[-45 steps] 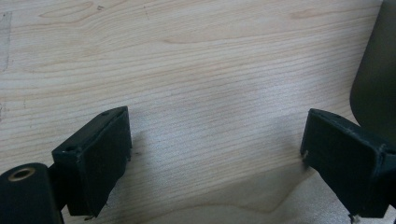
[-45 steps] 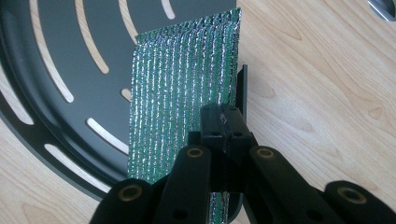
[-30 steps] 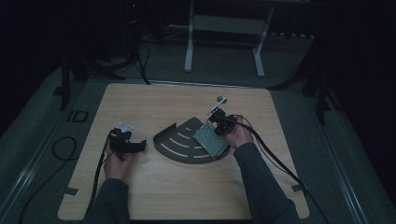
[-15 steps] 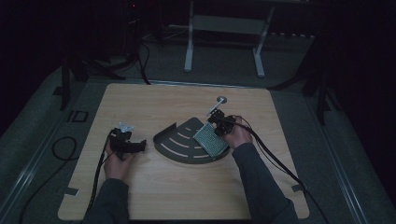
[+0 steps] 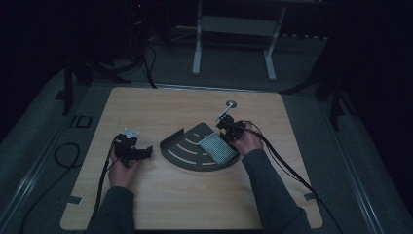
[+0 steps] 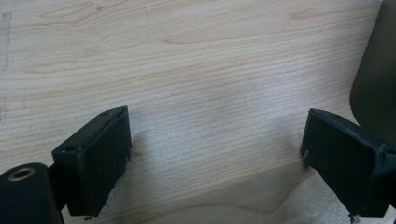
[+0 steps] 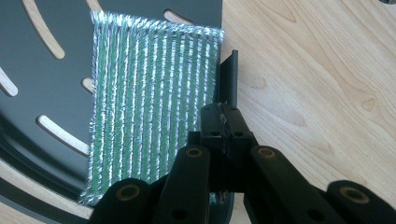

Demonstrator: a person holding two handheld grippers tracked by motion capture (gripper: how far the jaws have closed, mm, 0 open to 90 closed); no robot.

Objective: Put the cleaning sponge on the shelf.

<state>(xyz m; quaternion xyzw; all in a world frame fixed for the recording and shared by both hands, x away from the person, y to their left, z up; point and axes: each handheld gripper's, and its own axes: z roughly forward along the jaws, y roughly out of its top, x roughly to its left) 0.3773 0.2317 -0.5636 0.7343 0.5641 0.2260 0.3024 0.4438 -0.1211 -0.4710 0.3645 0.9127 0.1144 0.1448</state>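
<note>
On the wooden table [image 5: 195, 204], a dark slotted tray [image 5: 187, 148] holds the glittery green scouring pad [image 5: 217, 148]; the right gripper [image 7: 223, 122] clamps the tray's upright edge, unchanged from a second ago, and the left gripper [image 6: 215, 154] rests wide open, empty.

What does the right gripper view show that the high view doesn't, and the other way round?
Right gripper view, extra: the sponge's glittery green-silver ribs, wood seen through the tray's slots, and the right claw shut, apparently on the tray's side wall.
High view, extra: the open left claw, both forearms, a small round metal piece and a white stand beyond the table.
Shared: sponge, dark tray, right claw, wooden table.
</note>
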